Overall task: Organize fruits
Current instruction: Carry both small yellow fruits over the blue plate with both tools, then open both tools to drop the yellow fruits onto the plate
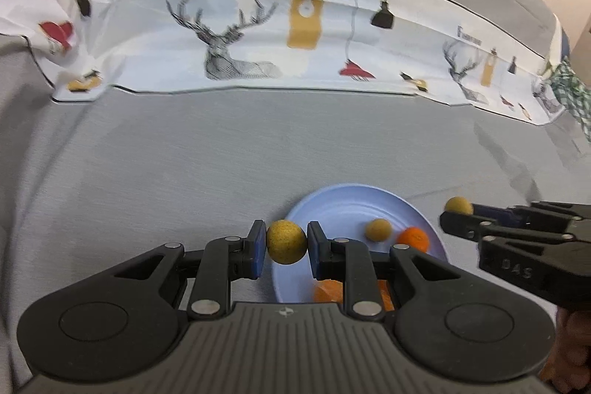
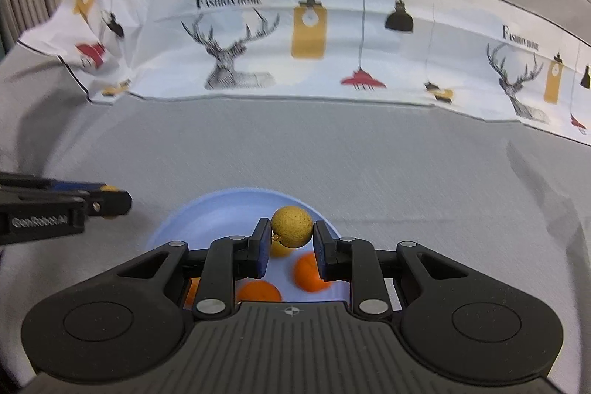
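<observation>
Blue-padded fingers (image 1: 258, 248) of the left gripper (image 1: 286, 243) were clamped on a small round speckled tan-yellow fruit (image 1: 286, 243), pads touching both its sides. It hung above the left rim of the round pale-blue plate (image 1: 332, 205), over the edge where the plate met the grey tablecloth (image 1: 184, 154).

Right gripper (image 2: 291, 228) was likewise closed on a second small tan-yellow round fruit (image 2: 291, 226), held above the plate's (image 2: 221, 205) interior. One pad touched it on the left; the right pad was at or just off its surface, hard to tell. A short stem nub showed on its lower left.

Plate contents: one loose tan-yellow fruit (image 1: 378, 229), one bright orange mandarin (image 1: 413, 239) just beside it, more orange fruits (image 2: 258, 290) near the front, partly hidden by the gripper bodies.

Both grippers pointed roughly forward and near level, coming at the plate from opposite sides. From the left wrist view the right gripper (image 1: 456, 209) sat just off the plate's right rim. A folded white cloth with deer and lamp prints (image 1: 258, 24) lay across the back.
</observation>
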`<action>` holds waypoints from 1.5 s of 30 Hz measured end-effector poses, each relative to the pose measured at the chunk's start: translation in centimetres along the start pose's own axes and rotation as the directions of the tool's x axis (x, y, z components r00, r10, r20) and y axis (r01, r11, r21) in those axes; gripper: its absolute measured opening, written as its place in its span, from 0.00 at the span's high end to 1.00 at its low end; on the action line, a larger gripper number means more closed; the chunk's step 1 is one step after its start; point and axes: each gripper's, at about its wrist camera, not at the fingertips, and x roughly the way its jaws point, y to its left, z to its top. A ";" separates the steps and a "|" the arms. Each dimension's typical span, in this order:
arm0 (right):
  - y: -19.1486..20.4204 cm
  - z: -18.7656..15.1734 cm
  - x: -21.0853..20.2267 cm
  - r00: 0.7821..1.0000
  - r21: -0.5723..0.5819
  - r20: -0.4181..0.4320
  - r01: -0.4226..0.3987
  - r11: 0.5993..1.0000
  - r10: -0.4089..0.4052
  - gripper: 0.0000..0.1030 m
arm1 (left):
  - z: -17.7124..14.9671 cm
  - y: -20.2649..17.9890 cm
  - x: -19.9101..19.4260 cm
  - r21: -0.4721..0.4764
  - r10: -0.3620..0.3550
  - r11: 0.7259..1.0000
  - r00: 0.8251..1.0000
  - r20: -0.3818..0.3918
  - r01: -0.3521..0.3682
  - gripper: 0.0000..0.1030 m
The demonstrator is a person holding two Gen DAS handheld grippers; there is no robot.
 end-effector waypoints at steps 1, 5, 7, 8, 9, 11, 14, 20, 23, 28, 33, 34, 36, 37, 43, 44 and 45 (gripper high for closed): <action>-0.2 -0.1 0.2 1.000 0.002 -0.017 -0.002 1.000 0.002 0.75 | -0.1 -0.2 0.2 0.000 -0.017 1.000 1.000 -0.012 0.017 0.75; -0.2 -1.0 0.9 0.996 -0.022 -0.086 -0.023 0.999 0.021 0.75 | -0.4 -1.2 1.1 0.031 -0.068 0.997 0.997 -0.048 0.070 0.75; 0.0 -1.5 1.2 0.991 -0.047 -0.127 -0.038 0.998 0.031 0.75 | -0.5 -1.8 1.5 0.044 -0.093 0.994 0.994 -0.064 0.096 0.75; 0.1 -1.6 1.4 0.989 -0.056 -0.142 -0.045 0.997 0.036 0.75 | -0.6 -2.0 1.7 0.048 -0.102 0.993 0.992 -0.070 0.106 0.75; 0.2 -1.8 1.5 0.987 -0.063 -0.157 -0.054 0.997 0.044 0.75 | -0.7 -2.3 1.9 0.051 -0.113 0.992 0.991 -0.076 0.117 0.75; 0.4 -2.0 1.7 0.983 -0.073 -0.175 -0.068 0.995 0.054 0.75 | -0.8 -2.7 2.2 0.056 -0.125 0.990 0.989 -0.083 0.130 0.75; 0.5 -2.1 1.7 0.981 -0.081 -0.185 -0.077 0.994 0.061 0.75 | -0.9 -3.3 2.9 0.069 -0.136 0.987 0.987 -0.091 0.142 0.75; 0.2 -1.9 2.0 0.980 -0.083 -0.190 -0.080 0.993 0.062 0.75 | -0.8 -4.2 3.8 0.090 -0.134 0.986 0.987 -0.089 0.142 0.75; 0.1 -1.8 2.1 0.981 -0.079 -0.186 -0.074 0.994 0.058 0.75 | -0.7 -4.3 4.0 0.081 -0.133 0.987 0.988 -0.082 0.140 0.75; 0.1 -1.9 2.3 0.979 -0.081 -0.194 -0.078 0.994 0.061 0.75 | -0.6 -4.5 4.2 0.079 -0.139 0.986 0.987 -0.081 0.145 0.75; 0.3 -1.8 2.4 0.977 -0.083 -0.203 -0.078 0.994 0.060 0.75 | -0.5 -4.7 4.4 0.078 -0.148 0.985 0.985 -0.085 0.155 0.75; 0.3 -1.8 2.5 0.977 -0.085 -0.204 -0.078 0.993 0.059 0.75 | -0.5 -4.7 4.4 0.078 -0.149 0.985 0.985 -0.086 0.156 0.75; 0.4 -1.8 2.5 0.977 -0.087 -0.205 -0.077 0.993 0.058 0.75 | -0.5 -4.5 4.4 0.076 -0.153 0.984 0.984 -0.087 0.160 0.75; 0.5 -1.8 2.5 0.977 -0.087 -0.206 -0.077 0.993 0.058 0.75 | -0.5 -4.5 4.4 0.075 -0.154 0.984 0.984 -0.088 0.160 0.75; 0.7 -1.8 2.7 0.976 -0.089 -0.211 -0.076 0.993 0.056 0.75 | -0.5 -4.6 4.4 0.073 -0.162 0.983 0.982 -0.093 0.169 0.75; 0.7 -1.8 2.7 0.976 -0.089 -0.211 -0.075 0.993 0.055 0.75 | -0.4 -4.6 4.4 0.073 -0.164 0.982 0.982 -0.094 0.171 0.74; 0.7 -1.8 2.7 0.976 -0.088 -0.211 -0.075 0.993 0.055 0.75 | -0.5 -4.6 4.4 0.072 -0.166 0.982 0.982 -0.096 0.173 0.73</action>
